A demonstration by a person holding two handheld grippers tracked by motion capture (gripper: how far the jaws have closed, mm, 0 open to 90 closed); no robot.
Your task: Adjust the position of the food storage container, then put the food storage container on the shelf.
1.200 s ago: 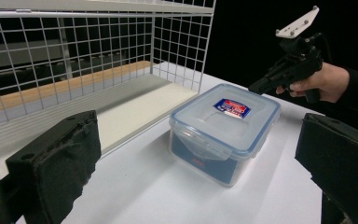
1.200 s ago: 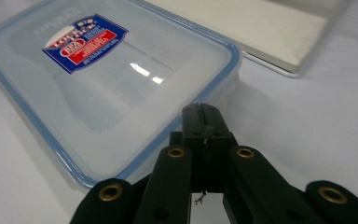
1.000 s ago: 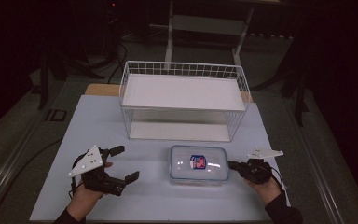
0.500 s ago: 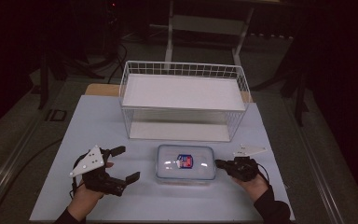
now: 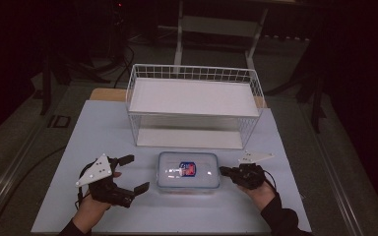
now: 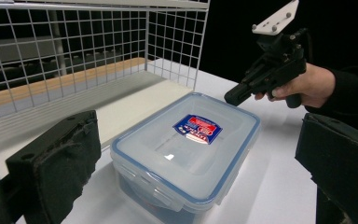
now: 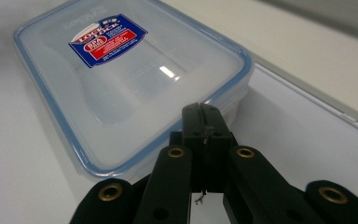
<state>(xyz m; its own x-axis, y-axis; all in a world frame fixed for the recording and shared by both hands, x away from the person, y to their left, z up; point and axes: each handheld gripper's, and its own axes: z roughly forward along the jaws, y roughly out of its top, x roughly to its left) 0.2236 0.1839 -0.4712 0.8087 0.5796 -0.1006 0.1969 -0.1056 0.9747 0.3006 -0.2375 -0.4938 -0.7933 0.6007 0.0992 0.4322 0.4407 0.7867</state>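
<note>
- The clear lidded container (image 5: 188,171) sits on the white table (image 5: 103,128), between the two tongs and in front of the wire basket (image 5: 193,110); its blue-sealed lid is on, sticker up.
- The right gripper (image 5: 225,171) has its jaws pressed fully together with nothing in them, the joined tips at the container's near short edge (image 7: 200,116), touching or just about.
- Judging by that, this is a nudge: the closed tips act as a pusher, sliding the box toward the other tong.
- To do it well, I'd keep the tips low on the wall, below the lid rim, and centred on that short side so the box slides straight and doesn't spin.
- The left gripper (image 5: 130,173) waits with jaws spread wide and empty, the box just ahead of them (image 6: 186,149), ready to act as a stop.
</note>
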